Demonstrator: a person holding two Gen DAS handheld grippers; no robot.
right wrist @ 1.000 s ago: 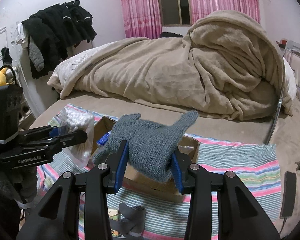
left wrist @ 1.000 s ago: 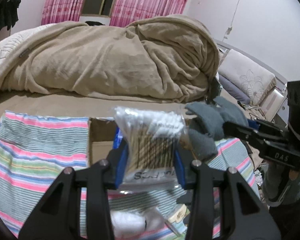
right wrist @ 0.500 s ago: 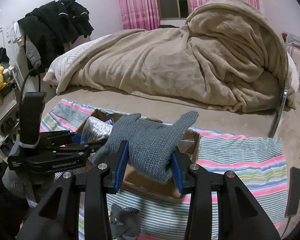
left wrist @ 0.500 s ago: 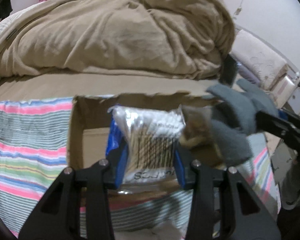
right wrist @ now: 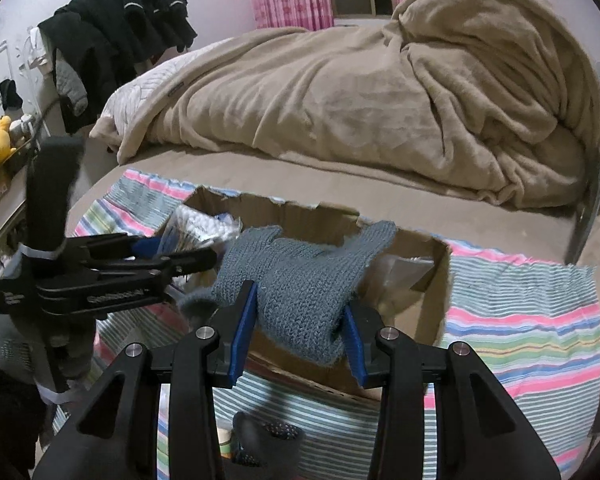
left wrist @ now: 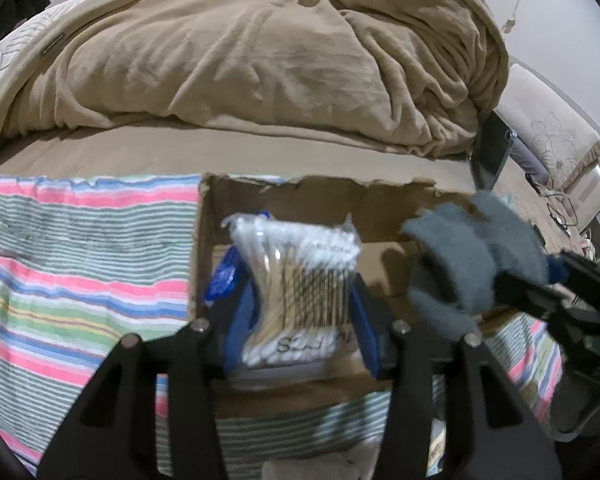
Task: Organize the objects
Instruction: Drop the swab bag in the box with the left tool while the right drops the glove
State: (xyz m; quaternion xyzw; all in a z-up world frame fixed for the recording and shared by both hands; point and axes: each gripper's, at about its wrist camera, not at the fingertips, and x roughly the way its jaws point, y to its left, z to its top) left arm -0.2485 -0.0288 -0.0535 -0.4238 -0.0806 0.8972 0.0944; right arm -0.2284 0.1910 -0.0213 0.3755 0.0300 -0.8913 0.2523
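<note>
Bedding fills the background: a tan blanket [left wrist: 260, 60] is heaped on the bed, and a striped cloth [left wrist: 80, 264] is spread across the mattress at the near edge. On that cloth an open cardboard box [left wrist: 324, 196] is set, with its torn rim facing up, evidently as the collecting point for the loose items.

At the left, the left gripper [left wrist: 300, 320] is held above the box interior. A clear bag of cotton swabs [left wrist: 300, 280] is seen between its jaws, upright, with the printed label toward the camera. The jaws are opening at this moment; the bag sits between the blue pads, and contact on both sides cannot be confirmed. The position over the box floor suggests that a release into the box is intended.

At the right, the right gripper [right wrist: 300, 320] is closed on a grey knitted glove [right wrist: 300, 280], which is clamped at the cuff so that the fingers hang forward over the near box wall. In the right wrist view, the glove is not yet inside the box. A small patterned item lies on the cloth below this gripper; its identity cannot be determined.
</note>
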